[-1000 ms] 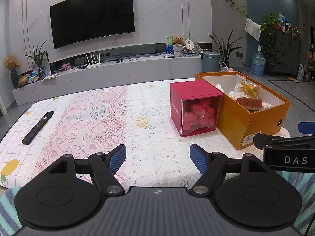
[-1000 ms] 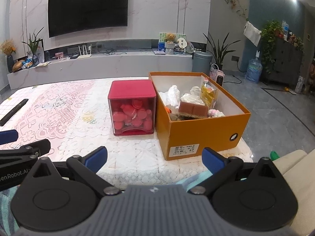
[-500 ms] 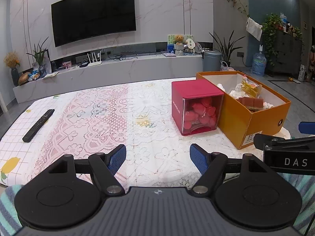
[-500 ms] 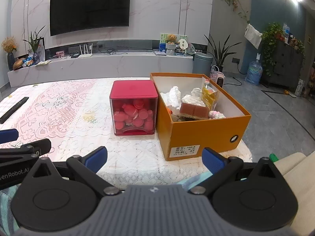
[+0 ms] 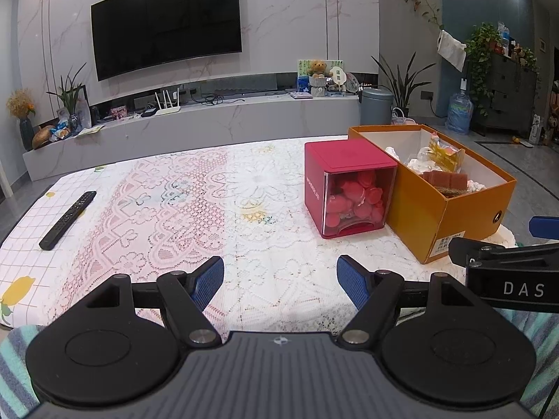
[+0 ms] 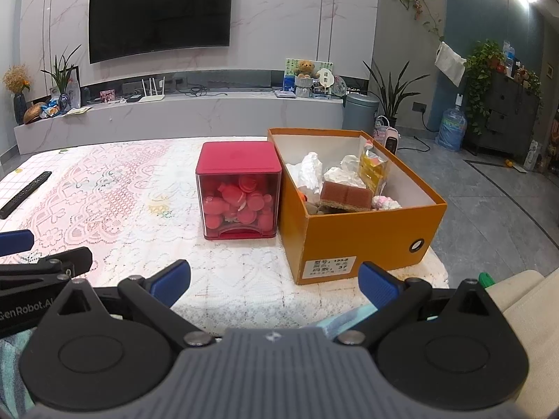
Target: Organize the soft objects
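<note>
An open orange cardboard box (image 6: 353, 234) (image 5: 440, 209) stands at the table's right end. Inside it lie white crumpled soft items (image 6: 311, 171), a brown sponge (image 6: 346, 193), a yellow packet (image 6: 374, 171) and a small pink-white piece (image 6: 386, 202). Touching its left side is a red cube box (image 6: 239, 164) (image 5: 346, 160) with a clear front, filled with red round pieces. My left gripper (image 5: 279, 279) hovers open and empty over the near table edge, well short of both boxes. My right gripper (image 6: 274, 281) is open and empty just before the orange box.
A lace-covered table (image 5: 174, 202) holds a black remote (image 5: 68, 220) at the far left. Beyond it runs a long TV bench (image 6: 181, 118) under a wall TV. A striped cloth (image 5: 14, 366) lies under the grippers, and a beige cushion (image 6: 524, 300) sits at the near right.
Both views have crept slightly forward and up toward the boxes. Both grippers stay open and empty; nothing on the table has moved.
</note>
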Demonstrator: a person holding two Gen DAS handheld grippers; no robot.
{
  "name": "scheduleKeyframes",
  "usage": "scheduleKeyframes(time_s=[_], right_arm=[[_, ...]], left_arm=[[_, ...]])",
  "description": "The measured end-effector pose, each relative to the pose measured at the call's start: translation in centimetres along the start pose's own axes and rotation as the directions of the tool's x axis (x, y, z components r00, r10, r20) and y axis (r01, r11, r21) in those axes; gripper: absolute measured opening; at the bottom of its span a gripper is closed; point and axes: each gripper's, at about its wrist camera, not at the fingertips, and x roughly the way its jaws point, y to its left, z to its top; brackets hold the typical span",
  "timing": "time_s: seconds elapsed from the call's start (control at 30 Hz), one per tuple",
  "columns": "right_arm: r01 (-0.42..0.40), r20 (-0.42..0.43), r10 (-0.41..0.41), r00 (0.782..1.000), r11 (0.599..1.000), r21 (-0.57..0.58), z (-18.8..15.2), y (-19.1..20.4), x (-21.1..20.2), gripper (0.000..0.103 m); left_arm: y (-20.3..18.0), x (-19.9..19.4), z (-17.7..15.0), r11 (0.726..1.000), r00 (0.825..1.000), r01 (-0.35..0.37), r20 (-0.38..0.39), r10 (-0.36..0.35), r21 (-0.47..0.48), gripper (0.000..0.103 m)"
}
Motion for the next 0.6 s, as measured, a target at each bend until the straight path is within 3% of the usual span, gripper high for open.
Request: scheduleKeyframes(time_s=[0.6], right_arm=[[-0.002,0.004,0.002,1.0,1.0,-0.006,-0.22,0.03,0.12,0.1]], left_arm=[[-0.22,-0.18,0.04,1.0,1.0,0.004,0.001,-0.004,0.0,0.087]])
